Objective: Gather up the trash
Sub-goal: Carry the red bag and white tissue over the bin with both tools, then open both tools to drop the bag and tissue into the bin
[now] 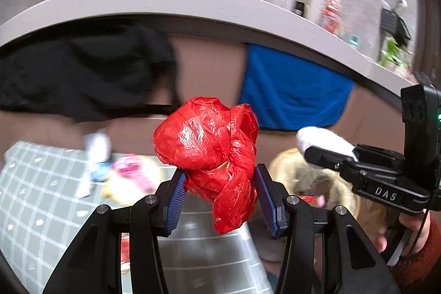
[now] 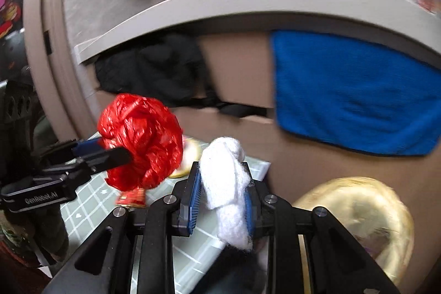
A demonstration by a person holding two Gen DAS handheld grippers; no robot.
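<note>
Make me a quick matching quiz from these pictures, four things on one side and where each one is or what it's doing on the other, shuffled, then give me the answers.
Things:
1. red plastic bag
2. white wad
3. blue towel
4. yellow-lined bin

Places or states:
A. hanging over the brown panel behind the table
B. pinched in the right gripper
C. standing low beside the checked table, to its right
D. pinched in the left gripper

Pairs: 1-D, 2-B, 3-A, 4-C
</note>
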